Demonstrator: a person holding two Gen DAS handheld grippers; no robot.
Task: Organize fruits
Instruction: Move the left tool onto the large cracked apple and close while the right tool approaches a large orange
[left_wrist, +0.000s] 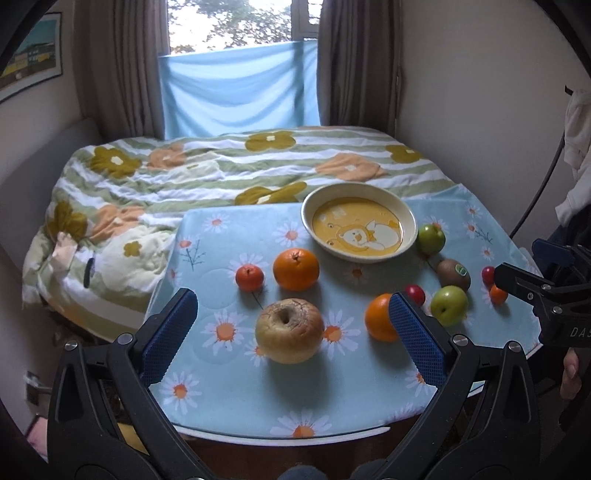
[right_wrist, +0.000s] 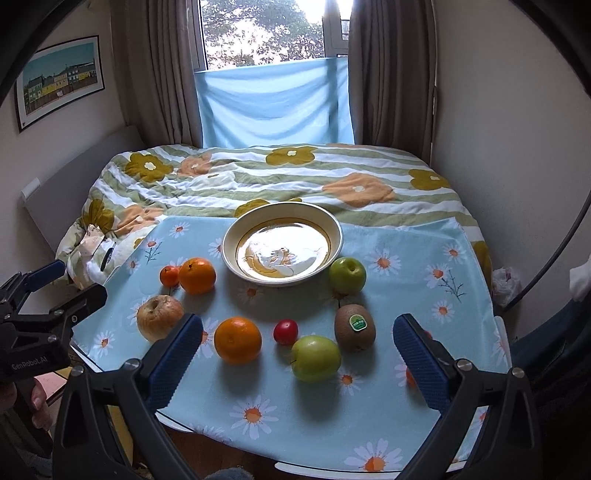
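Observation:
A cream bowl (left_wrist: 404, 214) (right_wrist: 334, 225) with a yellow cartoon base stands empty at the table's far side. Loose fruit lies in front of it. My left gripper (left_wrist: 291, 328) is open and empty, its pads either side of a wrinkled yellow apple (left_wrist: 290, 330) (right_wrist: 159, 317). An orange (left_wrist: 295, 268), a small red fruit (left_wrist: 250, 277) and another orange (left_wrist: 378, 317) lie near. My right gripper (right_wrist: 297, 350) is open and empty above a green apple (right_wrist: 316, 357), an orange (right_wrist: 237, 339), a red plum (right_wrist: 285, 331) and a kiwi (right_wrist: 354, 326). A second green apple (right_wrist: 347, 275) sits by the bowl.
The table has a blue daisy cloth (left_wrist: 229, 387) (right_wrist: 406, 258). A bed with a floral quilt (left_wrist: 221, 170) lies just beyond it. Curtains and a window stand behind. Small red and orange fruits (left_wrist: 493, 284) lie at the table's right edge.

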